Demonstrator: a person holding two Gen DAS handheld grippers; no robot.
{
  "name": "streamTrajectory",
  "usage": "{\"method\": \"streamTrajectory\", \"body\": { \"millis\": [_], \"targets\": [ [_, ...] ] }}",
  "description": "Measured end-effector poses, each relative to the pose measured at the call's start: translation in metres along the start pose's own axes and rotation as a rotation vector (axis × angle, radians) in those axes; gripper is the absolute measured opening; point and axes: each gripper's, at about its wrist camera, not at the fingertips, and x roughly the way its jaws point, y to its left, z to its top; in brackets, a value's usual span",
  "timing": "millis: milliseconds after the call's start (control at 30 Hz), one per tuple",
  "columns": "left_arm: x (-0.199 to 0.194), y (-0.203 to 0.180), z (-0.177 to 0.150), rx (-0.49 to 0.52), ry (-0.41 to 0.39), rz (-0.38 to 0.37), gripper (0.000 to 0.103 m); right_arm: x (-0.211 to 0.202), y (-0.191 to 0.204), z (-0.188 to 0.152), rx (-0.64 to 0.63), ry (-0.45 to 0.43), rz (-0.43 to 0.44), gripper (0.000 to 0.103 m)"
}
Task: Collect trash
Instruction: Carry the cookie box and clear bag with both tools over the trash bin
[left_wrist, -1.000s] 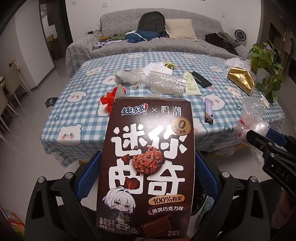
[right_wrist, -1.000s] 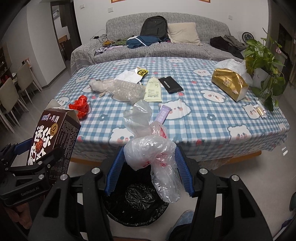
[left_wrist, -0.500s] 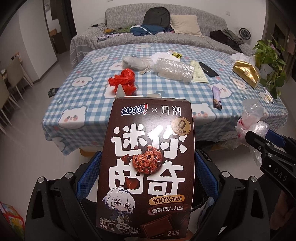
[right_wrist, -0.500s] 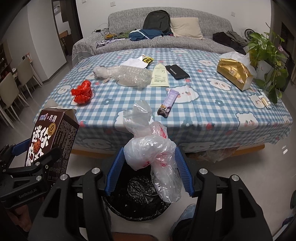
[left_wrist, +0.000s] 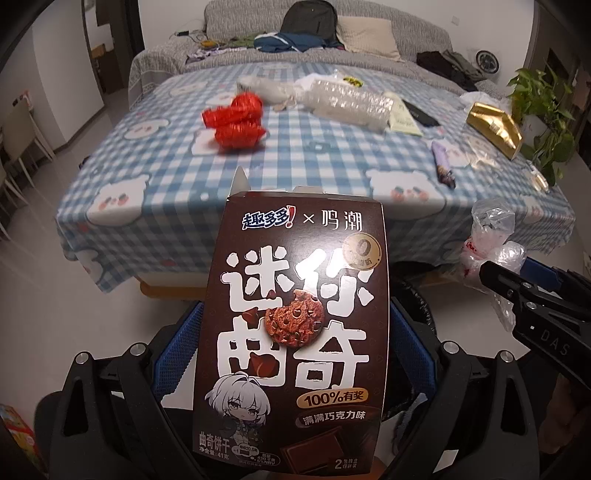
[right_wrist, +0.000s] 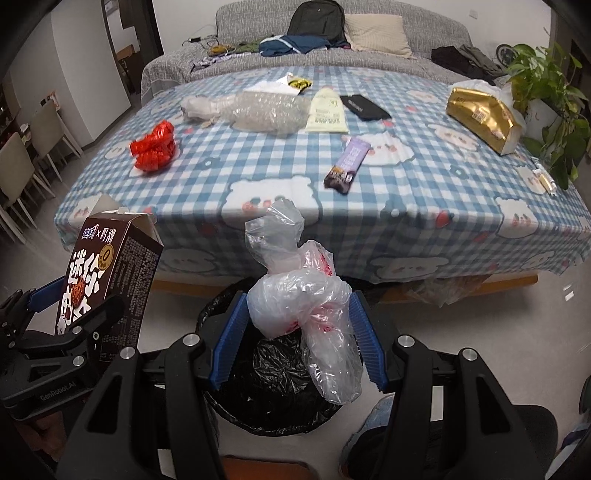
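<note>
Both tongs have sunk toward the black-lined bin (right_wrist: 273, 373), the left tongs (left_wrist: 295, 339) clamping the cookie box (left_wrist: 295, 332), the right tongs (right_wrist: 295, 339) the crumpled plastic bag (right_wrist: 299, 299), so dropping looks imminent.

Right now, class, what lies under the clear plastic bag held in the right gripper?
Below the clear plastic bag sits a bin with a black liner. The bag and gripper fingers cover part of its opening; its contents cannot be made out.
</note>
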Motion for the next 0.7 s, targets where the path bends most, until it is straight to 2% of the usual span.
{"method": "streamTrajectory", "body": {
  "millis": [367,700],
  "targets": [
    [0.063,0.014,-0.027,-0.03,0.085,0.002,0.092,0.054,0.009,-0.02,-0.023,0.099,0.009,0.055],
    [0.12,0.025,-0.046,-0.072,0.139,0.009,0.092,0.102,0.02,-0.03,-0.035,0.151,0.034,0.055]
  ]
}}
